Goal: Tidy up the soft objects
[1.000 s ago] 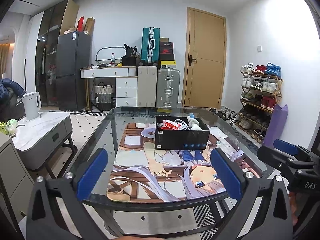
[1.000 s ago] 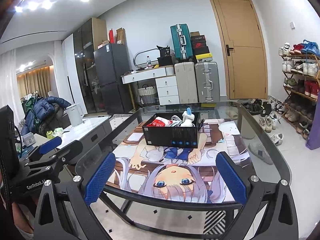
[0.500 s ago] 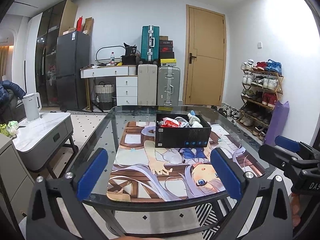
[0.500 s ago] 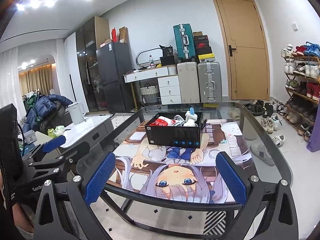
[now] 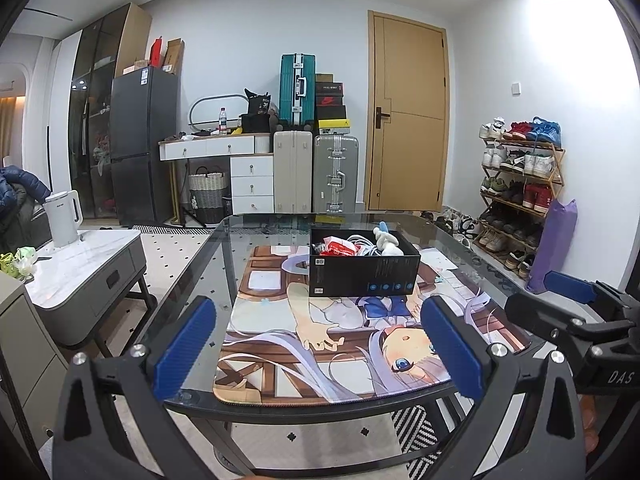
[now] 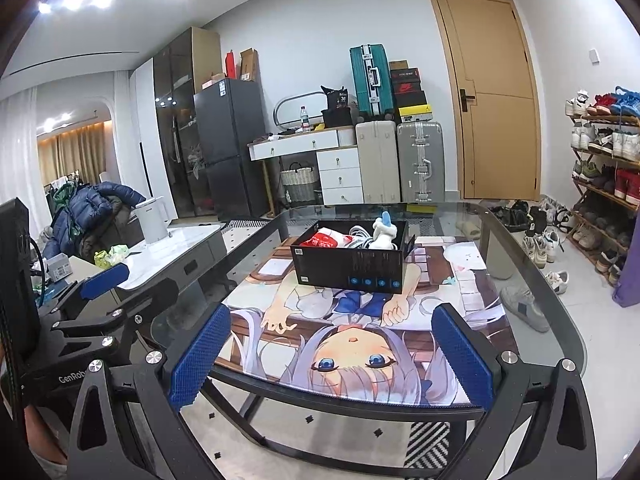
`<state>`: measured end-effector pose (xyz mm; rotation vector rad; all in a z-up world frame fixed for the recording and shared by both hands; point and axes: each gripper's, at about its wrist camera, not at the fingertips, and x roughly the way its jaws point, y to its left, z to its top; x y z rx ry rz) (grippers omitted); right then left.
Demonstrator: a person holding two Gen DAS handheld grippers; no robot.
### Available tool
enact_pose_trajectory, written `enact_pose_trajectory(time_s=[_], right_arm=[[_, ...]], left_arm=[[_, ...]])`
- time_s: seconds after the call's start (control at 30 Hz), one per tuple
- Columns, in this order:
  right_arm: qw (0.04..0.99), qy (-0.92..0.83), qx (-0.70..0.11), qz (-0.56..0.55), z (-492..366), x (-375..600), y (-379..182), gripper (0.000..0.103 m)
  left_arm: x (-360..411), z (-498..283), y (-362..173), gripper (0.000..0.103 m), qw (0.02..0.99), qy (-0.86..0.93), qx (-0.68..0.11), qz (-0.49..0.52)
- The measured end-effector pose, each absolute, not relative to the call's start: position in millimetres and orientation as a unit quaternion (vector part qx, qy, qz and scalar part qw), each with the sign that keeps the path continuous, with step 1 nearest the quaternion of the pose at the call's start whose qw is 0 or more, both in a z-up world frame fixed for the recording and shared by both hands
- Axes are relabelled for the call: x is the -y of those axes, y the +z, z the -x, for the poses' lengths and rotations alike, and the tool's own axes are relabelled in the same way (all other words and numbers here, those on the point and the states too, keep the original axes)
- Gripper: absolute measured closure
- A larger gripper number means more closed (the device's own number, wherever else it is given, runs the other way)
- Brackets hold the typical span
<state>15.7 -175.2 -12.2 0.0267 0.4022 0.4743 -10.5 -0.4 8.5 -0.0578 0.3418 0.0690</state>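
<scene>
Where suitcases [image 5: 316, 144] stand, glass table [image 5: 192, 280] bears mat [image 5: 280, 320].

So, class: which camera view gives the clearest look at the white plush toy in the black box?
The right wrist view: the white plush toy stands clear above the black box. In the left wrist view the toy sits against the box's far wall.

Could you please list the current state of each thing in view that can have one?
Left tool: open, empty.
Right tool: open, empty.
Black box: open-topped, holding items, on the mat.
White plush toy: in the box.
Door: closed.
Dresser drawers: closed.
</scene>
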Motion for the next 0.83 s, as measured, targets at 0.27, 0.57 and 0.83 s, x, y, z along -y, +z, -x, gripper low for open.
enact_pose_trajectory(time_s=[0.27, 0.57, 0.83], right_arm=[[0.950, 0.242, -0.195, -0.006, -12.7, 172.5, -10.9, 0.001], [0.950, 0.243, -0.195, -0.006, -9.5, 172.6, -10.6, 0.001], [0.951, 0.242, -0.195, -0.005, -9.4, 172.6, -10.5, 0.001]], left_arm=[[3.8, 8.0, 7.2, 0.000, 0.983, 0.032, -0.180, 0.024], [5.9, 6.3, 6.7, 0.000, 0.982, 0.038, -0.185, 0.019], [6.3, 7.6, 8.3, 0.000, 0.982, 0.041, -0.181, 0.018]])
